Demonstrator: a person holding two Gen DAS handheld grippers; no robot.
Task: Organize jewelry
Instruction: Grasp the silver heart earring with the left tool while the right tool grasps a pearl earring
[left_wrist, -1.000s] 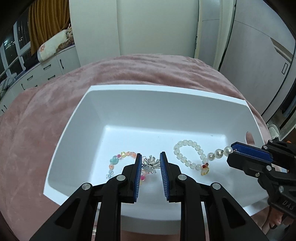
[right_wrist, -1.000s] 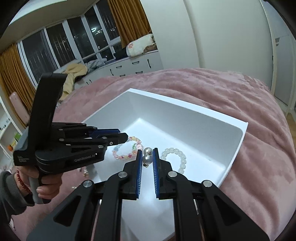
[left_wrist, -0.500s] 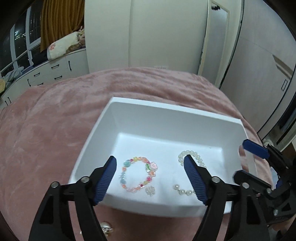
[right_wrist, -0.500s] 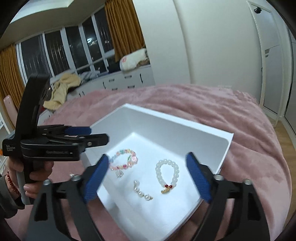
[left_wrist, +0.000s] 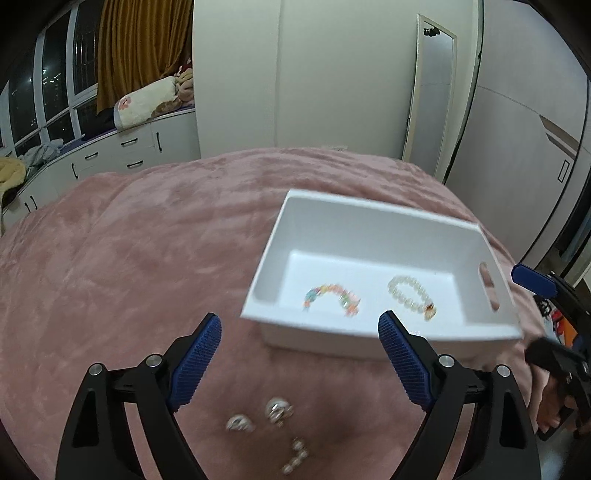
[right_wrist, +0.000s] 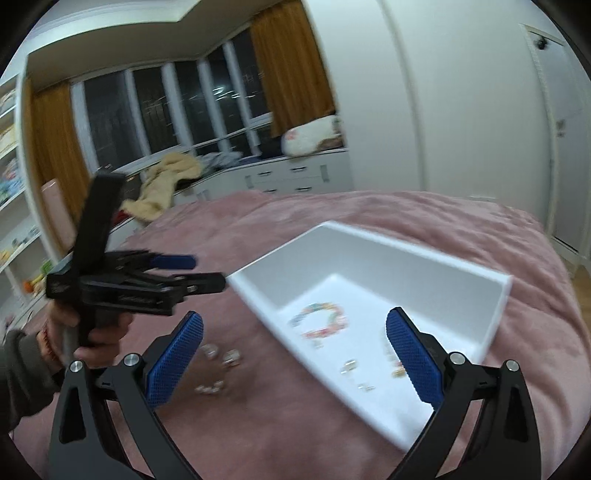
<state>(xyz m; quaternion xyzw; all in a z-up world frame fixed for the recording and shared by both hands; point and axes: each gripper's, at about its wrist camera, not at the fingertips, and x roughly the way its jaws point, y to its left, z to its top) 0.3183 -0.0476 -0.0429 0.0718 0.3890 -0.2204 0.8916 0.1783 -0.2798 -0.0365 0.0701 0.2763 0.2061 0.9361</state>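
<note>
A white tray (left_wrist: 369, 210) sits on the pink bedspread. In it lie a coloured bead bracelet (left_wrist: 332, 295) and a white bead bracelet (left_wrist: 410, 297). The right wrist view also shows the tray (right_wrist: 498, 306), the coloured bracelet (right_wrist: 321, 321) and small pearl pieces (right_wrist: 349, 366) in it. My left gripper (left_wrist: 299, 365) is open and empty, above two silver earrings (left_wrist: 275, 410) and a short pearl strand (left_wrist: 295, 458) on the bedspread in front of the tray. My right gripper (right_wrist: 295, 362) is open and empty, over the tray's near left corner.
The pink bedspread (left_wrist: 129, 258) covers the whole surface. The earrings (right_wrist: 221, 356) and pearl strand (right_wrist: 210, 387) lie left of the tray in the right wrist view. White drawers (left_wrist: 122, 155) and windows stand behind, wardrobes to the right.
Both grippers opened, dropping a silver piece and pearls into the tray, then pulled back. The left one moved left over the loose earrings and pearl strand on the bedspread.
</note>
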